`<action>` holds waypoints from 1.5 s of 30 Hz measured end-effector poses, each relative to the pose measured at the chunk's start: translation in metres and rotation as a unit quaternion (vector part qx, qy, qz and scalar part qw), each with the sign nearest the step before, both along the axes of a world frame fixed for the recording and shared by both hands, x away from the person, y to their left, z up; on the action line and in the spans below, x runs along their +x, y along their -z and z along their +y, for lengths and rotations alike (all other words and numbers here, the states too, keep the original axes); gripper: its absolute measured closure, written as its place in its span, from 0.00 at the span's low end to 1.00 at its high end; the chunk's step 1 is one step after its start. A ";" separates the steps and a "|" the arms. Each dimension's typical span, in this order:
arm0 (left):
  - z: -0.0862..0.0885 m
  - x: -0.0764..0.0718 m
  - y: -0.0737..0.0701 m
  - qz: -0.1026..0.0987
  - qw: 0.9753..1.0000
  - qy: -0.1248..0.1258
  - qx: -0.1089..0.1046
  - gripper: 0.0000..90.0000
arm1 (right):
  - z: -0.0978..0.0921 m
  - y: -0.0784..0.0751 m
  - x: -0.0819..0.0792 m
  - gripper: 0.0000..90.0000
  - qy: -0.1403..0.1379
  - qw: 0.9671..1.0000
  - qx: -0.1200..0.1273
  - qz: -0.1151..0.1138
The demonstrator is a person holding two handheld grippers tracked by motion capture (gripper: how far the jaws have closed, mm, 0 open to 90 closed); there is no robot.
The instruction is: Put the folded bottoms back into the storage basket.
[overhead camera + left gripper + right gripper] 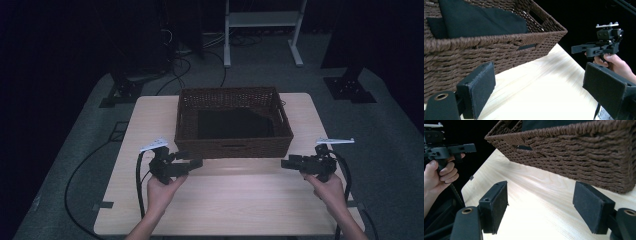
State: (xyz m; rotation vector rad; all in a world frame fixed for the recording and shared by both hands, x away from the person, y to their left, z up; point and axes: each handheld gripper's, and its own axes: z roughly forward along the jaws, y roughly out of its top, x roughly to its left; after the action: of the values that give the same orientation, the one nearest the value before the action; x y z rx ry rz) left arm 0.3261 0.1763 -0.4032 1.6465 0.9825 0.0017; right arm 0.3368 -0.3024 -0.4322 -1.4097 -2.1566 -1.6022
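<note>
Wicker basket (233,142) holds black cloth (234,124); left gripper (196,164) and right gripper (286,163) jaws wide, empty

basket (233,140): dark brown, woven weave
cloth (235,123) in basket: plain black
table (235,200): pale wood grain
left gripper (197,163), right gripper (285,163): black

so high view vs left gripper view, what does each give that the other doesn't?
High view alone: the left gripper in the person's left hand, the whole table, the floor cables and the white frame behind.
Left gripper view alone: its own pads up close, jaws wide apart, and the basket's weave.
Both: the wicker basket holding black cloth, plus the right gripper in the right hand.
</note>
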 end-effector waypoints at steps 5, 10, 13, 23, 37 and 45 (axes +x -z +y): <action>0.003 -0.003 0.004 0.001 1.000 -0.003 0.002 0.11 | -0.002 0.005 -0.003 0.30 0.001 1.000 -0.003 0.001; 0.006 -0.006 0.009 0.004 1.000 -0.007 0.005 0.11 | -0.005 0.008 -0.006 0.30 0.004 1.000 -0.002 0.004; 0.008 -0.008 0.012 0.006 1.000 -0.009 0.005 0.11 | -0.006 0.010 -0.007 0.30 0.006 1.000 -0.002 0.004; 0.016 -0.012 0.020 0.004 1.000 -0.020 0.006 0.11 | -0.013 0.020 -0.013 0.30 0.015 1.000 0.000 0.009; 0.030 -0.020 0.033 0.009 0.999 -0.034 0.008 0.11 | -0.025 0.033 -0.024 0.31 0.027 0.999 0.003 0.018; 0.036 -0.026 0.041 0.009 0.999 -0.044 0.004 0.11 | -0.027 0.038 -0.030 0.31 0.031 0.999 0.004 0.020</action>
State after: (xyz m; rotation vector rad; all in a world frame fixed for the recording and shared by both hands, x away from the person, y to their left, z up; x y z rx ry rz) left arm 0.2999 0.2119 -0.4438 1.6126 1.0687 0.0502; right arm 0.3073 -0.3292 -0.4705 -1.5063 -2.1035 -1.5872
